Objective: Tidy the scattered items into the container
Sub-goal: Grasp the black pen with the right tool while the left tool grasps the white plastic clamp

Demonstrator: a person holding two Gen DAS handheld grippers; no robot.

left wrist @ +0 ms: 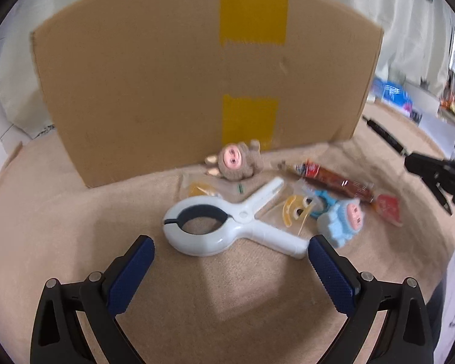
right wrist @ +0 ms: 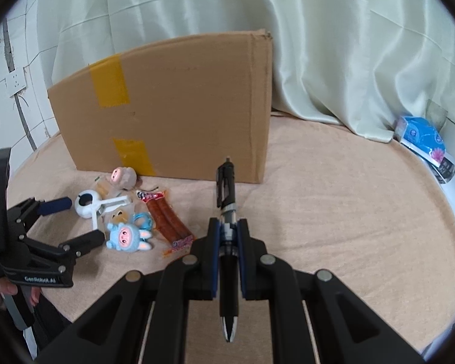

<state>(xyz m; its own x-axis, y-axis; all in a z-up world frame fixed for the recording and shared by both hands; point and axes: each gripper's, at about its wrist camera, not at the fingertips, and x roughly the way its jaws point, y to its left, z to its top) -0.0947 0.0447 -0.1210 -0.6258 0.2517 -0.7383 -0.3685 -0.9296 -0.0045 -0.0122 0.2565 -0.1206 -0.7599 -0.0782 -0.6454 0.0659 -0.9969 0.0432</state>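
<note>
My right gripper (right wrist: 229,227) is shut on a black pen (right wrist: 225,188) that sticks out forward, lifted over the tan cloth. The pen (left wrist: 385,135) also shows at the right of the left wrist view. My left gripper (left wrist: 230,254) (right wrist: 81,221) stands open just in front of a large white clamp (left wrist: 224,221) (right wrist: 95,204). Beyond the clamp lie a brown plush pig (left wrist: 238,162) (right wrist: 124,177), a blue plush bunny (left wrist: 345,217) (right wrist: 127,236), a red sausage packet (left wrist: 333,180) (right wrist: 168,217) and small clear-wrapped trinkets (left wrist: 294,210). The cardboard box (left wrist: 197,79) (right wrist: 178,112) stands upright behind them.
A pale curtain (right wrist: 288,45) hangs behind the box. A blue tissue pack (right wrist: 421,136) lies at the far right edge of the cloth-covered table (right wrist: 333,206). A person's hand (right wrist: 2,294) holds the left gripper's handle.
</note>
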